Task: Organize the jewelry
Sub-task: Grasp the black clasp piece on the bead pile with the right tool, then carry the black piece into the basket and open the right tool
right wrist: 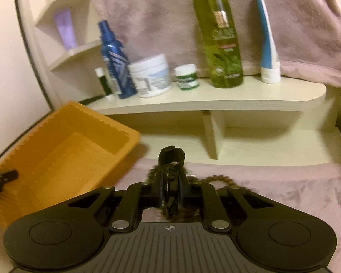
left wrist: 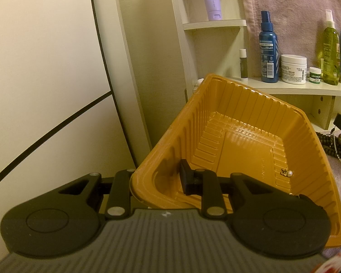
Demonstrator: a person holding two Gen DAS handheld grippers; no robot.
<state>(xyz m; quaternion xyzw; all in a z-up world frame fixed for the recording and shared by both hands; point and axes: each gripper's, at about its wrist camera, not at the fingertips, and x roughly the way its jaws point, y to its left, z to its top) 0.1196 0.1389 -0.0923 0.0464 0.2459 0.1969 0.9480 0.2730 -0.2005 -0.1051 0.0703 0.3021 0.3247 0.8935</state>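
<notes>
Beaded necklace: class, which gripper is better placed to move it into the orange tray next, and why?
Right. The right gripper is closed on the beaded necklace beside the orange tray. The left gripper is clamped on the tray's rim, steadying it.

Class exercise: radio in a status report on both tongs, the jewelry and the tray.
Left tongs shut on orange tray rim. Right tongs shut on brown bead strand. Pearl earring in tray. Path unobstructed.

A home dressing corner: cream shelf [right wrist: 216, 100] of toiletry bottles [right wrist: 218, 36], face-cream jar [left wrist: 293, 69], draped pink towel [right wrist: 159, 18].
</notes>
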